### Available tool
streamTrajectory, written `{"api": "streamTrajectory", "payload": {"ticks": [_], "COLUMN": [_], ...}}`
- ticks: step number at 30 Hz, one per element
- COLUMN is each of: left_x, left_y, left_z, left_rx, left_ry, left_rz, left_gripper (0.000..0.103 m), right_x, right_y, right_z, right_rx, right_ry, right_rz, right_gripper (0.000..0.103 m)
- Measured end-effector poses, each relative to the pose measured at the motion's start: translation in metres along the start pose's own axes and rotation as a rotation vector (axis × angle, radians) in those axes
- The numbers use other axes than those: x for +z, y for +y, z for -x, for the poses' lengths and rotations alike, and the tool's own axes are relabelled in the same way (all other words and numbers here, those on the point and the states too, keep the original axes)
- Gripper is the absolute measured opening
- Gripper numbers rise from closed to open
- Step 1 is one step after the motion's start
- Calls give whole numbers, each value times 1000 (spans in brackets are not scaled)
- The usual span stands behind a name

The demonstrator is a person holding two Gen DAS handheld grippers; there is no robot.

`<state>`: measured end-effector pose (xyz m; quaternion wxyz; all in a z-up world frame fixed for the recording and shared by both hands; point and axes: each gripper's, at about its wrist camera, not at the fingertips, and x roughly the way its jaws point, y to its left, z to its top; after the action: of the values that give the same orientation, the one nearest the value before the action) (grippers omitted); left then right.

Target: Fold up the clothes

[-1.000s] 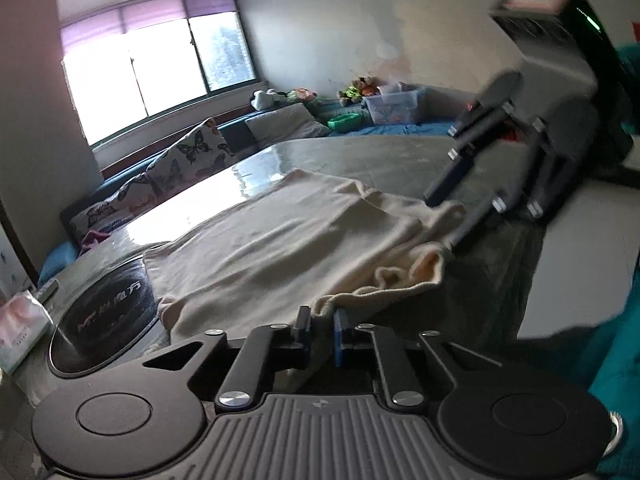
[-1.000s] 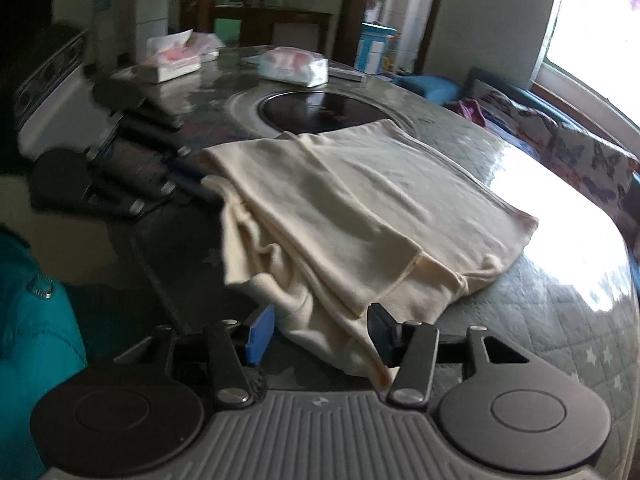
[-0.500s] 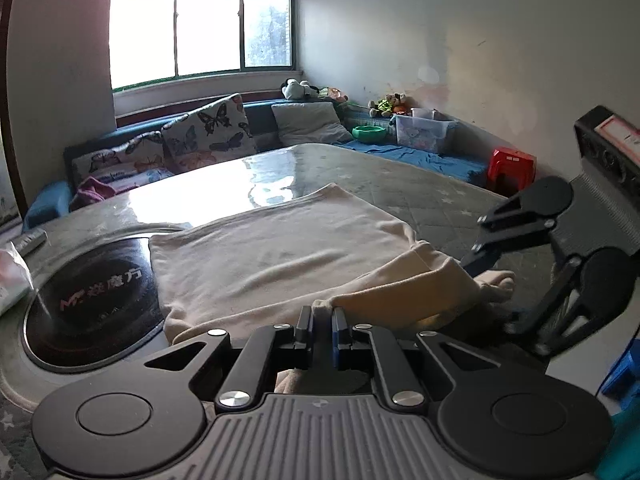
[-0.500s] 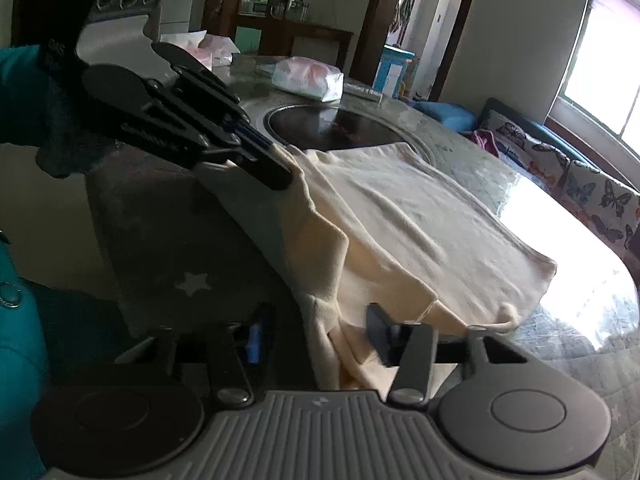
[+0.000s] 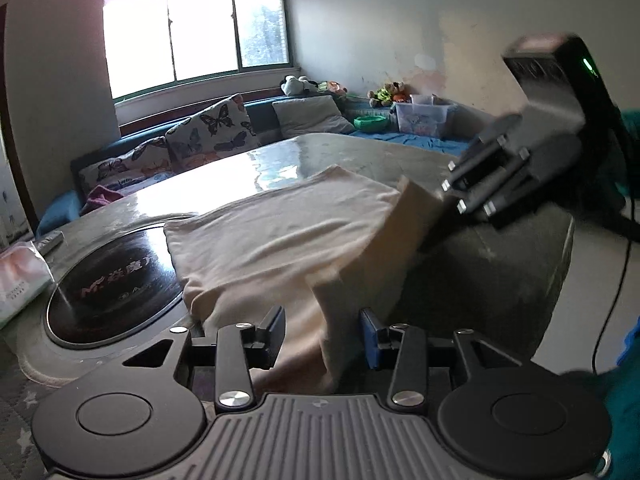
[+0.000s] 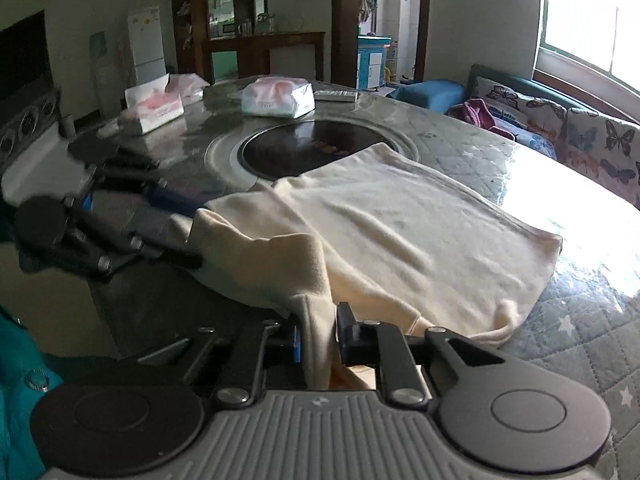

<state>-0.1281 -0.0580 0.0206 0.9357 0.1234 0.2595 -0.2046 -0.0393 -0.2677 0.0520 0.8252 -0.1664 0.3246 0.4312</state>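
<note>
A cream garment [image 5: 288, 232] [image 6: 400, 232] lies partly folded on the table, its near edge hanging over the rim. My left gripper [image 5: 322, 320] is open, and a hanging fold of the garment sits loosely between its fingers. In the right wrist view the left gripper [image 6: 196, 236] points at the garment's left corner. My right gripper [image 6: 318, 324] is shut on a bunched fold at the near edge. The left wrist view shows the right gripper [image 5: 444, 200] lifting the garment's right corner off the table.
The table [image 6: 580, 328] has a quilted cover under glass, with a round black hob [image 5: 112, 280] [image 6: 312, 148] beside the garment. Tissue packs [image 6: 276, 96] [image 6: 154, 108] [image 5: 20, 276] and a remote [image 6: 336, 96] lie beyond it. A cushioned sofa [image 5: 180, 148] runs under the window.
My left gripper, shut on the garment's edge half a second ago, now stands open. My right gripper, open before, has shut on a fold and raised it.
</note>
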Motion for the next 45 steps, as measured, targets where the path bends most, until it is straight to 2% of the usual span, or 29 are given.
{"api": "streamTrajectory", "payload": {"ticks": [8,10,12,15,19,25,34,39,45], "left_x": [-12,-13,-13,-11,-5,4,3,10,34], "left_y": [1,5,9,14,14,14,-9,-3,16], "left_z": [-7,-10,-10,-7,3,32,85,77,48], "left_rx": [50,55,53,45,50,3,-61,-48,-13], "left_ry": [8,7,4,-17,-52,-89,-90,-108,-125], "left_rz": [-117,-117,-95,-45,-5,44,38,47,39], "left_gripper": [43,35,21,14,13,13,13,13,13], "right_x": [9,7,5,1,-2,-3,-18,-17,7], "right_y": [-11,-11,-11,-8,-6,3,43,44,14], "right_z": [4,5,6,8,18,45,98,102,92], "right_rx": [-5,-9,-11,-22,-24,-5,49,37,-1], "right_ry": [-22,-28,-37,-54,-81,-98,-75,-76,-106], "right_rz": [-53,-63,-72,-78,-94,-64,3,-10,-35], "right_gripper": [14,13,12,11,10,10,10,10,9]}}
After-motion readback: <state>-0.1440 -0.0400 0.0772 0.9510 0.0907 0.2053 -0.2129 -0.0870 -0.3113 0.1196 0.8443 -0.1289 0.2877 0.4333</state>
